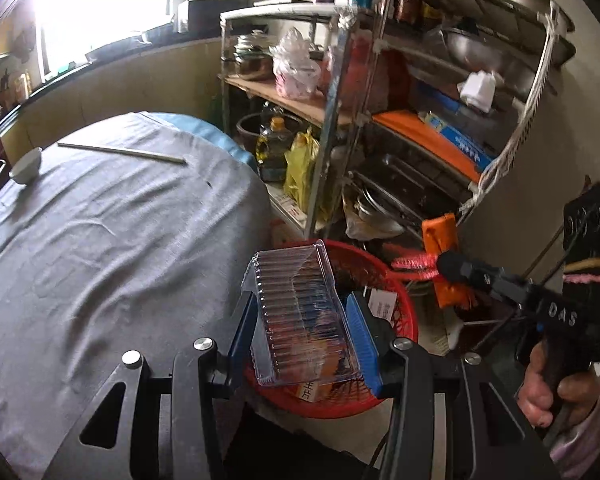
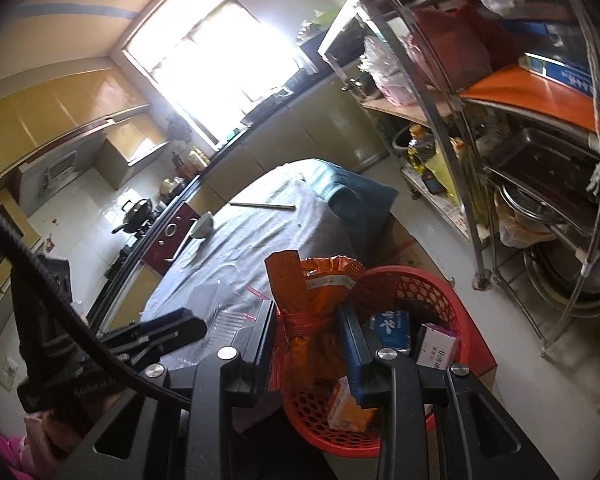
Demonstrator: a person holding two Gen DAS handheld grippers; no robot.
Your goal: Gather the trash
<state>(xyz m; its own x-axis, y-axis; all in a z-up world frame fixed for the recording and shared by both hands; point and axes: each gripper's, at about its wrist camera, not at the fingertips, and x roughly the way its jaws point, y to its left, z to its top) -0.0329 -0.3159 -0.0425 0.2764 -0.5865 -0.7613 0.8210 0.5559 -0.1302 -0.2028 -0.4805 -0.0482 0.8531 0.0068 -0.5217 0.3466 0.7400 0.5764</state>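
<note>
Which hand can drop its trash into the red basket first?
Probably left. The left tongs hold the clear plastic box right above the red basket. The right tongs hold the orange packet near its rim.

Daylight from window [image 2: 204, 60], fully blown out in both views. Away from the window the room is dimmer and the shelf rack [image 1: 400, 120] is shadowed. Heavy fisheye curvature, dark vignette corners. Slight motion blur near rack.
</note>
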